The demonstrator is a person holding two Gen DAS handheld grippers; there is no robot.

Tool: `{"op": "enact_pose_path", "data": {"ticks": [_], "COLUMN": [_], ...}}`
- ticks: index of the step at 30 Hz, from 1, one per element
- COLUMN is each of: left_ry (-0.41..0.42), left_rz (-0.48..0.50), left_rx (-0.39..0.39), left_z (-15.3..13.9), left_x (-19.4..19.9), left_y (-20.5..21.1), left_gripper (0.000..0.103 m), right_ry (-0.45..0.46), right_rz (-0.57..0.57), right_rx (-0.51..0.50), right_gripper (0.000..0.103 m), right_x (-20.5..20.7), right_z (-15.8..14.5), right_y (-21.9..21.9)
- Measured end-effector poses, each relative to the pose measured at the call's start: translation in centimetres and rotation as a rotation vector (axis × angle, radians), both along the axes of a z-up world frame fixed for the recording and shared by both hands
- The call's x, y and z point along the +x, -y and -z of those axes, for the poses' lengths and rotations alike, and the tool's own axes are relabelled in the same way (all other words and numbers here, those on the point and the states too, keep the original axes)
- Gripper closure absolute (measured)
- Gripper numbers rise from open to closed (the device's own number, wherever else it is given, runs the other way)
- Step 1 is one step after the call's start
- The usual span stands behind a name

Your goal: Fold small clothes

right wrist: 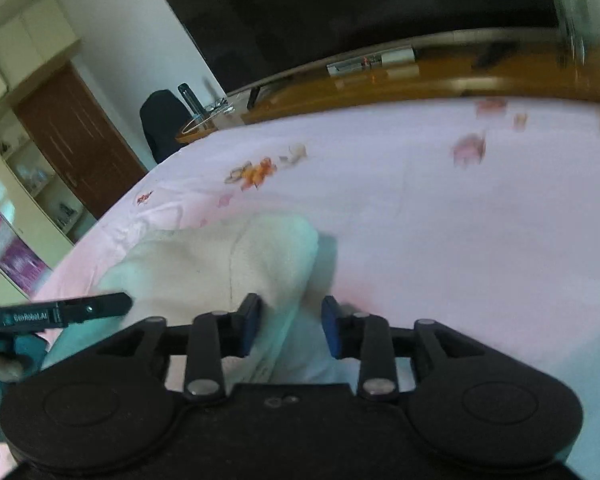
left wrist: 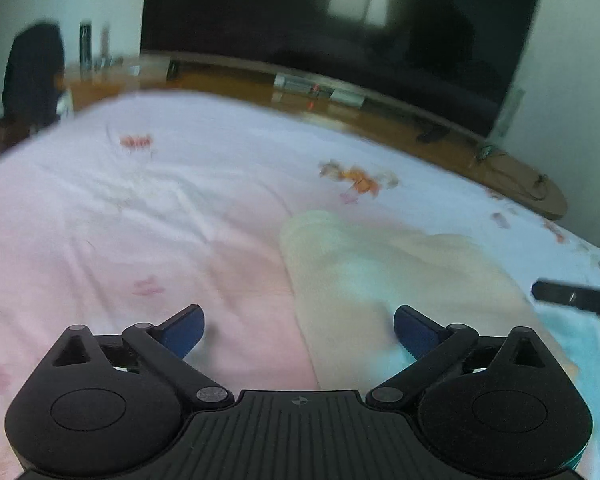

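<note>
While the left gripper point(left wrist: 299, 330) is spread wide and empty, the soft, limp cloth point(right wrist: 236, 264) is best pinched at its edge, where the right gripper point(right wrist: 290, 326) is narrowed around a fold.

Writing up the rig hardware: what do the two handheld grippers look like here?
Both match: matte black plastic body with a ribbed centre plate, two round side housings and black linkage arms on silver pivot pins, ending in blue finger pads. The left gripper carries a small crosshair mark on its plate. Seen from the right gripper, its side shows teal trim and white "GenRobot.AI" lettering.
</note>
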State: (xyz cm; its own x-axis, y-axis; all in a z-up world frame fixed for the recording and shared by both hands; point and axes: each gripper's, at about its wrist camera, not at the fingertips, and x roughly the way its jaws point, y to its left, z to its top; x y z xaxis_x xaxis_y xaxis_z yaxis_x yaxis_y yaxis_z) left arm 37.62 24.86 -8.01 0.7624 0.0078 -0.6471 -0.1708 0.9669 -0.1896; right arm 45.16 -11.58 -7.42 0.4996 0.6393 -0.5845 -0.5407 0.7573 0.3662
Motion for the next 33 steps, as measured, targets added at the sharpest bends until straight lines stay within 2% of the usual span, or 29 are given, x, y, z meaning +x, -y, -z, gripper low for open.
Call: {"op": "enact_pose_path", "data": {"ticks": [2, 5, 6, 7, 8, 9, 12, 14, 16, 18, 19, 20, 21, 22, 24, 27, 30, 32, 33], "left_ry": [0.016, 0.002, -0.028, -0.036, -0.037, -0.043, -0.020, 0.003, 0.003, -0.022, -0.049, -0.061, -0.063, -0.073, -0.085, -0.098, -0.092, -0.102, -0.106], "left_rz": [0.019, 0.026, 0.022, 0.022, 0.017, 0.004, 0.005, 0.008, -0.020, -0.034, -0.030, -0.019, -0.011, -0.015, -0.024, -0.049, -0.072, -0.070, -0.066], "left_rx": [-0.001, 0.027, 0.024, -0.013, -0.053, -0.067, -0.029, -0.023, -0.023, -0.059, -0.057, -0.019, 0.015, 0.030, 0.020, 0.066, 0.075, 0.052, 0.037], "left_z": [-0.6, 0.2, 0.9, 1.4, 1.7, 1.6, 0.2, -0.1, 0.4, 1.4, 2.0, 2.3, 2.4, 2.3, 1.7, 0.9, -0.1, -0.8, -1.3], "left_x": [-2.2, -3.7, -3.5, -3.3, -3.3, -3.3, -5.1, -7.3, -9.6, -10.6, -10.8, -11.0, -11.2, -11.5, -12.8, -16.1, -20.1, -22.9, -24.4], "left_y": [0.5, 1.1, 1.1, 0.9, 0.7, 0.6, 1.2, 1.4, 1.3, 1.1, 1.2, 1.8, 2.2, 2.6, 3.1, 4.6, 5.8, 6.3, 6.7], "left_gripper": [0.003, 0.003, 0.002, 0.002, 0.002, 0.003, 0.003, 0.003, 0.003, 0.003, 0.003, 0.003, 0.003, 0.003, 0.002, 0.002, 0.000, 0.000, 0.000], "right_ry": [0.026, 0.136, 0.177, 0.199, 0.194, 0.202, 0.181, 0.178, 0.169, 0.163, 0.159, 0.148, 0.113, 0.105, 0.087, 0.075, 0.066, 0.055, 0.049], "right_rz": [-0.038, -0.139, -0.170, -0.177, -0.162, -0.141, -0.076, -0.079, -0.099, -0.120, -0.129, -0.128, -0.107, -0.084, -0.017, 0.006, 0.037, 0.061, 0.090], "right_rx": [0.027, -0.051, -0.108, -0.205, -0.317, -0.342, -0.342, -0.295, -0.265, -0.265, -0.277, -0.320, -0.405, -0.410, -0.410, -0.352, -0.277, -0.241, -0.222], "right_gripper": [0.076, 0.075, 0.080, 0.092, 0.094, 0.094, 0.090, 0.090, 0.085, 0.085, 0.082, 0.082, 0.082, 0.076, 0.067, 0.070, 0.066, 0.049, 0.029], "right_x": [-2.0, -5.8, -6.9, -7.5, -7.5, -7.4, -7.6, -8.5, -10.2, -12.2, -12.8, -13.1, -13.2, -13.1, -13.2, -15.2, -19.3, -21.8, -23.6], "right_z": [-1.6, -2.9, -2.6, -1.7, -0.4, 0.3, -0.7, -2.1, -2.9, -2.7, -2.3, -1.4, 0.0, 0.8, 0.1, -2.3, -4.6, -5.5, -6.1], "right_y": [0.1, -2.0, -2.9, -3.9, -4.8, -4.9, -4.4, -3.9, -3.5, -3.6, -3.9, -4.6, -5.0, -5.2, -4.7, -3.5, -1.4, -0.3, 0.5]}}
